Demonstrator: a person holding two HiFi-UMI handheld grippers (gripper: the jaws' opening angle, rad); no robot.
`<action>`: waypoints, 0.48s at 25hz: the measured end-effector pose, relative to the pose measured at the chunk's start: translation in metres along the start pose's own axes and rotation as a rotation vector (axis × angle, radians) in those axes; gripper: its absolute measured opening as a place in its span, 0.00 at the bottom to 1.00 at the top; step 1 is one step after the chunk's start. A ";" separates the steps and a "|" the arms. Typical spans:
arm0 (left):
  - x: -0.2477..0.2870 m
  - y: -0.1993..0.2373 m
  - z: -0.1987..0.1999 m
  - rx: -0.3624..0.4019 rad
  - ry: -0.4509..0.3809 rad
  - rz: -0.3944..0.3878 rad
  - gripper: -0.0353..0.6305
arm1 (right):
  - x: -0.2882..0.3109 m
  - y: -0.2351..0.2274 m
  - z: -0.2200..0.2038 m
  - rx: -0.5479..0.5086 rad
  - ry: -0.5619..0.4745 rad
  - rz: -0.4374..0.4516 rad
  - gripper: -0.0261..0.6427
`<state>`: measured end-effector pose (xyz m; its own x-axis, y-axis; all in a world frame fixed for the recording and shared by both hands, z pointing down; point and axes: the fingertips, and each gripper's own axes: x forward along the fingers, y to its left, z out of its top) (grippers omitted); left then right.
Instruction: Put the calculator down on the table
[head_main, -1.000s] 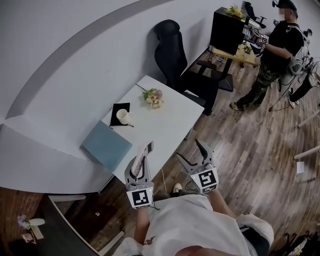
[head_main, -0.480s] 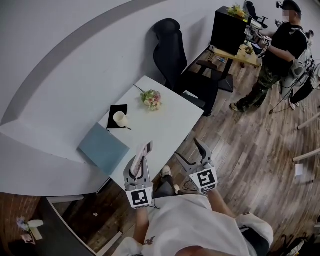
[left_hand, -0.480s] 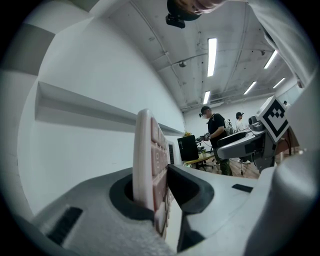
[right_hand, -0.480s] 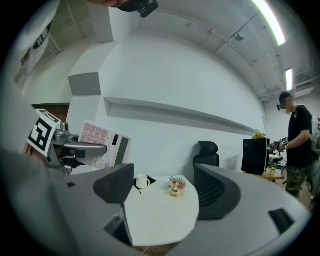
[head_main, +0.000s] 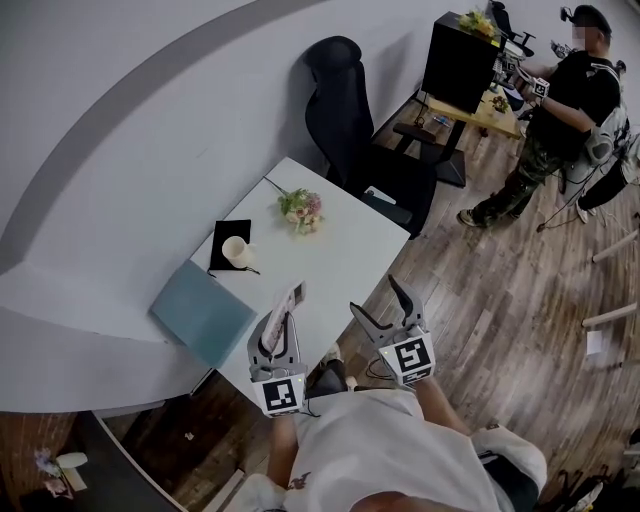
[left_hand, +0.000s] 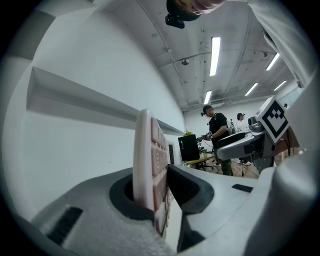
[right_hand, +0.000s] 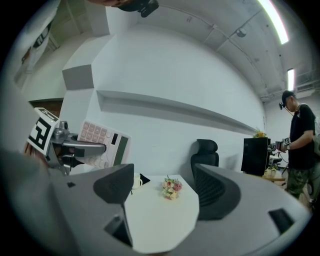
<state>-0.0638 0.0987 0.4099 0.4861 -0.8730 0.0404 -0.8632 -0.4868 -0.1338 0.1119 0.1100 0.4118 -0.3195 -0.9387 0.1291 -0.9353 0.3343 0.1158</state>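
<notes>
A pink-and-white calculator (head_main: 289, 304) stands on edge between the jaws of my left gripper (head_main: 283, 322), which is shut on it over the near edge of the white table (head_main: 340, 262). In the left gripper view the calculator (left_hand: 149, 165) rises upright from the jaws, keys facing right. My right gripper (head_main: 383, 305) hangs open and empty just off the table's near right corner. The right gripper view looks between its spread jaws at the table (right_hand: 155, 220), with the calculator (right_hand: 104, 143) held up at the left.
On the table lie a blue folder (head_main: 200, 310), a cup (head_main: 237, 250) on a black mat, and a small bunch of flowers (head_main: 302, 208). A black office chair (head_main: 350, 115) stands behind it. A person (head_main: 560, 110) stands at a far desk on the wooden floor.
Both grippers have moved forward towards the table together with my view. The calculator stays clamped in the left gripper; the right gripper stays open.
</notes>
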 end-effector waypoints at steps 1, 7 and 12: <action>0.006 0.003 -0.002 -0.003 0.001 0.001 0.19 | 0.007 -0.002 -0.001 -0.003 0.002 0.001 0.60; 0.034 0.025 -0.009 -0.014 0.009 -0.005 0.19 | 0.046 -0.008 0.000 -0.008 0.023 0.006 0.61; 0.054 0.043 -0.022 -0.017 0.003 -0.017 0.19 | 0.072 -0.010 -0.003 -0.028 0.047 0.003 0.61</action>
<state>-0.0781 0.0302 0.4281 0.5000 -0.8648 0.0459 -0.8572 -0.5018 -0.1160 0.0983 0.0390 0.4228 -0.3141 -0.9330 0.1759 -0.9296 0.3398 0.1426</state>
